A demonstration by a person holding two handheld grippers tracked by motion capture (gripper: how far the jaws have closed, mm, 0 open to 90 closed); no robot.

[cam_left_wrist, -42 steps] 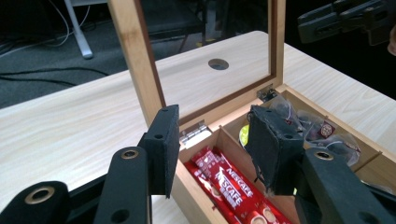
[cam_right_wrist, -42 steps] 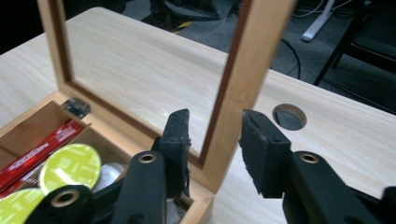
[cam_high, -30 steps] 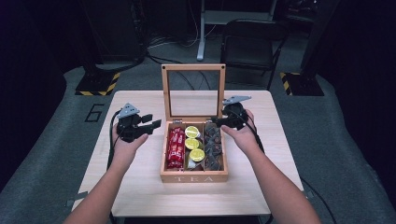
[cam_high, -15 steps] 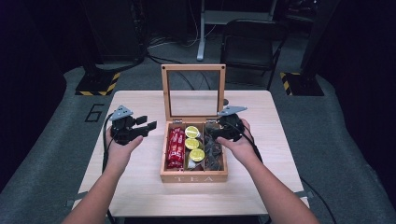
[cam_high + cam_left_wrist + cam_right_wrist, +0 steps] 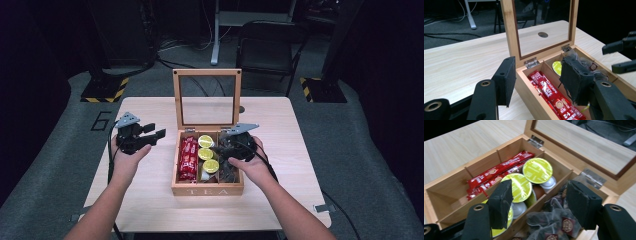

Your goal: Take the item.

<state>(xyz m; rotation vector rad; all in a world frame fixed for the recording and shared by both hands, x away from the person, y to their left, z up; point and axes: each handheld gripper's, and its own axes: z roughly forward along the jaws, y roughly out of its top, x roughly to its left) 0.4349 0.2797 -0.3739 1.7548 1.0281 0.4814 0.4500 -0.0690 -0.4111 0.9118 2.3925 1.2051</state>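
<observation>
**High view: tea box open, both tongs empty**

High view gives me the wooden box (image 5: 207,189) mid-table, "TEA" on its front wall, glass lid (image 5: 206,98) upright. My left gripper (image 5: 150,136) hangs left of it over bare tabletop (image 5: 150,200), jaws apart. My right gripper (image 5: 226,149) sits over the right compartment, jaws spread, holding nothing.

Right gripper view adds yellow-lidded capsules (image 5: 537,170) in the middle and mesh tea bags (image 5: 554,218) below. Left gripper view reads "NESCAFE" on red sachets (image 5: 549,91).

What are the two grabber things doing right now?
Left gripper: open, holding nothing, beside the tea box.
Right gripper: open, empty, over the box.
</observation>
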